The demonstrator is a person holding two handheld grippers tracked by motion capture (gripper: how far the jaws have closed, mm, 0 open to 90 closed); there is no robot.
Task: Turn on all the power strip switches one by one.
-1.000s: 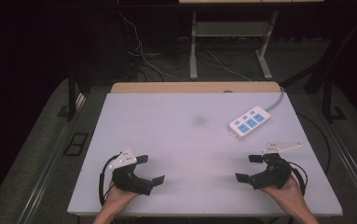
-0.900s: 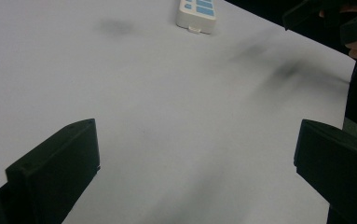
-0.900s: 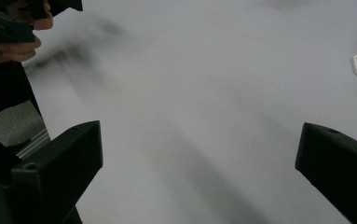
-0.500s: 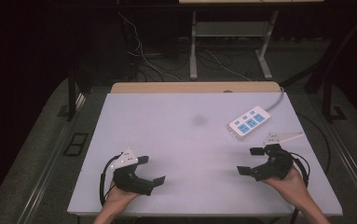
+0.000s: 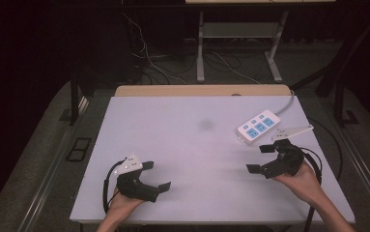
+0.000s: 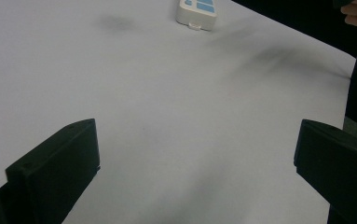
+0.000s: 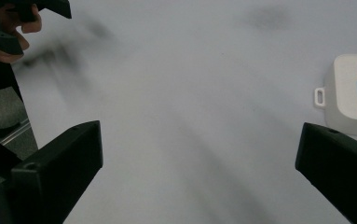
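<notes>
- High view: left gripper (image 5: 151, 175) at 7 o'clock on the table (image 5: 182, 145), jaws spread, empty. Right gripper (image 5: 261, 158) at 4 o'clock, jaws spread, empty, near the power strip (image 5: 256, 127) at 2 o'clock.
- Left gripper view: jaws wide apart; power strip (image 6: 196, 9) far off at 12 o'clock.
- Right gripper view: jaws wide apart; power strip (image 7: 353, 93) at 3 o'clock, just beyond the right jaw.

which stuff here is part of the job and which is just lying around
Part of the job:
- white power strip, nearest the right claw
- right claw, open, beside the strip
- left claw, open, over bare table

Just lying about:
- dark smudge on the table
- cables on the floor behind
</notes>
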